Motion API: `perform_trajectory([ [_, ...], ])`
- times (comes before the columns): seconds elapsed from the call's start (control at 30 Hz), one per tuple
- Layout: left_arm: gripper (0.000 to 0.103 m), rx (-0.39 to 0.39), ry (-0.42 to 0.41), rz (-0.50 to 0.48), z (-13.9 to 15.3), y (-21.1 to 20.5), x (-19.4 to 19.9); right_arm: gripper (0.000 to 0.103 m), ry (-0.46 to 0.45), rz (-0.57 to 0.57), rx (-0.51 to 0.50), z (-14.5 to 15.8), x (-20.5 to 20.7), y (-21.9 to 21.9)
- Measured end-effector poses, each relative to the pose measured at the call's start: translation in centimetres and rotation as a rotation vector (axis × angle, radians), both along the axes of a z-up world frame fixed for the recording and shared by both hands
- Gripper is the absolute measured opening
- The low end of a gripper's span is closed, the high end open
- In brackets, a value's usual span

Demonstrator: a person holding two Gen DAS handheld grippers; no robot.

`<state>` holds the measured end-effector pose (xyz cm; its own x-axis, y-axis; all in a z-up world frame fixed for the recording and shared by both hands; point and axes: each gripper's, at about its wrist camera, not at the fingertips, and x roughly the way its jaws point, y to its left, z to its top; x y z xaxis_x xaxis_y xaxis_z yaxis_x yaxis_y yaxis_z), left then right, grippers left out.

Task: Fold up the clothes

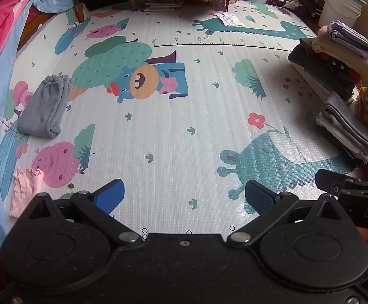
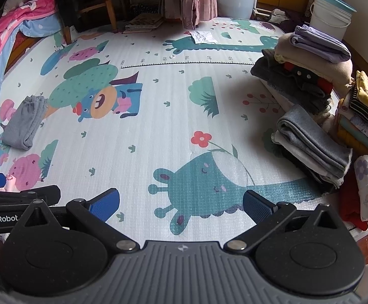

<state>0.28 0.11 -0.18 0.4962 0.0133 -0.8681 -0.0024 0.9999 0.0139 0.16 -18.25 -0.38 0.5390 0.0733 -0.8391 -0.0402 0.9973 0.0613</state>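
1. Left wrist: left gripper [image 1: 184,196] hovers spread wide, holding nothing; folded grey trousers [image 1: 44,106] lie on the play mat [image 1: 184,131].
2. Right wrist: right gripper [image 2: 181,202] likewise gapes bare; folded stacks [image 2: 315,141] stand rightward. Between garments, or finished; unclear which.

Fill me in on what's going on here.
A person is folding clothes on a cartoon play mat. Both the left gripper and right gripper are open and hold nothing, hovering over the mat. Folded grey trousers lie at the left, a pink garment sits near the left edge, and stacks of clothes line the right side.
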Motion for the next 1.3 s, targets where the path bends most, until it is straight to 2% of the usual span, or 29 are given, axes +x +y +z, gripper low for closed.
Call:
perform_trajectory([
  [1.0,0.103,-0.006,0.007,0.013,-0.2,-0.1,-0.1,0.103,0.005,0.004,-0.006,-0.1,0.0,0.6],
  [1.3,0.103,-0.013,0.01,0.005,0.1,1.0,0.0,0.103,0.005,0.005,-0.008,0.0,0.1,0.6],
])
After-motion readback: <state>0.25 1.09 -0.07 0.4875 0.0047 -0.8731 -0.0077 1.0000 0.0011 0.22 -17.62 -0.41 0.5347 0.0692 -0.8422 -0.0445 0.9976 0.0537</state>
